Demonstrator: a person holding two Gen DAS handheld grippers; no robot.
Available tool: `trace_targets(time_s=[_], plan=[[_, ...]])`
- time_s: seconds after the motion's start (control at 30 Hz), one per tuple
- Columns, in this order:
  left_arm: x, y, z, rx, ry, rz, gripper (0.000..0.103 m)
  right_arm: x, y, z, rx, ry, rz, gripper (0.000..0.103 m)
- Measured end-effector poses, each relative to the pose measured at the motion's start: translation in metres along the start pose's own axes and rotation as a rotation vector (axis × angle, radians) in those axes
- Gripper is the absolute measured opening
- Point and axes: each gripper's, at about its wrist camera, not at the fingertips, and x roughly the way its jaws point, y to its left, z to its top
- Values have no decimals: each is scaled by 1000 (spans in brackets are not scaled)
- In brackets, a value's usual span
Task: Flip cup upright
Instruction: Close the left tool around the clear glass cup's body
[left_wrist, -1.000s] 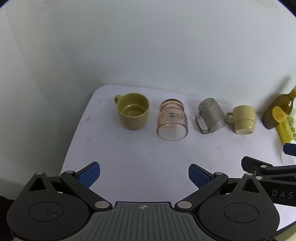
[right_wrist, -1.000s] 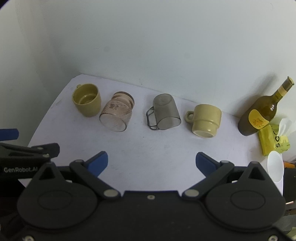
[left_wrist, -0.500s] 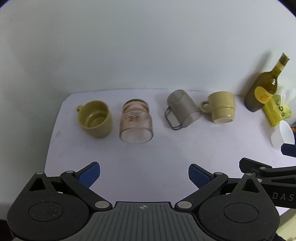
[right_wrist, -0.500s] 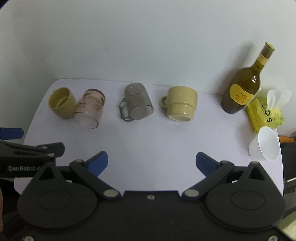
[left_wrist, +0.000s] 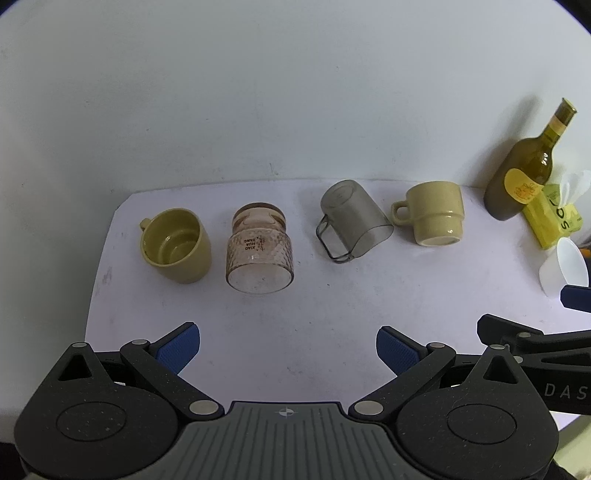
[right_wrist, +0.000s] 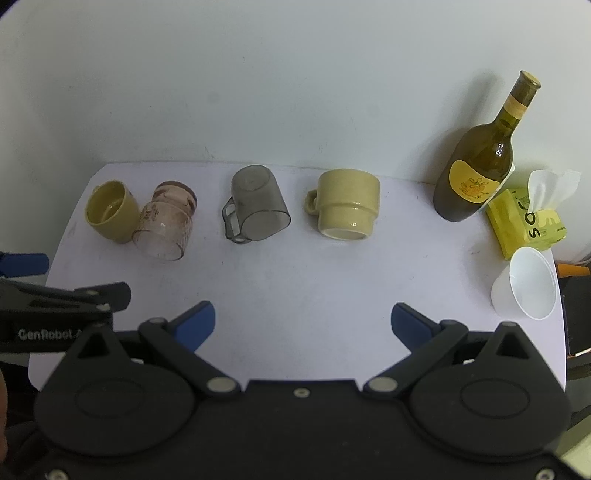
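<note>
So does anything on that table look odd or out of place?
Yes: three of the row's cups look upside down, mouths on the table: the pink glass, the grey handled cup and the beige mug. Only the olive cup sits mouth-up. Nothing looks spilled or broken.

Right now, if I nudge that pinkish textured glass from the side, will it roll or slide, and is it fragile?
The glass stands mouth-down on the table, flat on its wide rim, so it should probably slide rather than roll. Its dimpled wall looks like real glass, so likely heavyish and breakable if tipped. The olive mug stands close on its left; a push that way may knock them together.
</note>
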Motion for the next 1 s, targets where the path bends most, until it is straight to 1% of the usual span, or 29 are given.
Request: trace_targets(time_s=[0.13, 0.27, 0.3, 0.4, 0.43, 0.47, 0.5, 0.53, 0.57, 0.63, 0.7, 0.73, 0.77, 0.8, 0.83, 0.93, 0.97, 1.0], plan=[[4, -3, -7, -39, 30, 9, 103, 8, -4, 0, -29, 21, 31, 103], [7, -15, -15, -71, 63, 25, 103, 15, -14, -4, -49, 41, 56, 103], [6, -18, -16, -78, 63, 33, 103, 17, -22, -5, -51, 51, 63, 103], [7, -26, -19, -91, 44, 51, 103, 17, -33, -6, -54, 46, 70, 103], [12, -28, -20, -102, 42, 44, 103, 16, -45, -7, -52, 39, 73, 103], [18, -27, -21, -114, 47, 36, 103, 16, -46, -7, -51, 39, 74, 103], [25, -26, -21, -125, 53, 41, 103, 16, -59, -10, -47, 38, 72, 103], [29, -25, -21, -131, 54, 49, 103, 17, -63, -11, -46, 39, 69, 103], [41, -22, -20, -137, 41, 78, 103, 17, -67, -13, -45, 39, 66, 103], [54, -18, -15, -139, 35, 95, 103, 16, -91, -23, -32, 52, 45, 103], [78, -7, 0, -152, 37, 110, 103, 15, -100, -27, -27, 55, 33, 103], [83, -4, 5, -158, 38, 112, 103, 15, -113, -35, -15, 61, 9, 103], [97, 5, 19, -173, 33, 114, 103, 14, -119, -39, -4, 62, -6, 103], [106, 11, 28, -180, 35, 91, 103, 15, -125, -44, 15, 59, -21, 103], [111, 15, 32, -181, 34, 84, 103, 14, -129, -48, 41, 53, -34, 103], [142, 29, 56, -165, 38, 94, 101, 12, -138, -59, 129, 44, -62, 103], [151, 31, 61, -159, 49, 94, 101, 11, -139, -62, 164, 49, -72, 103], [164, 35, 66, -160, 79, 76, 102, 8, -138, -68, 223, 52, -79, 103]])
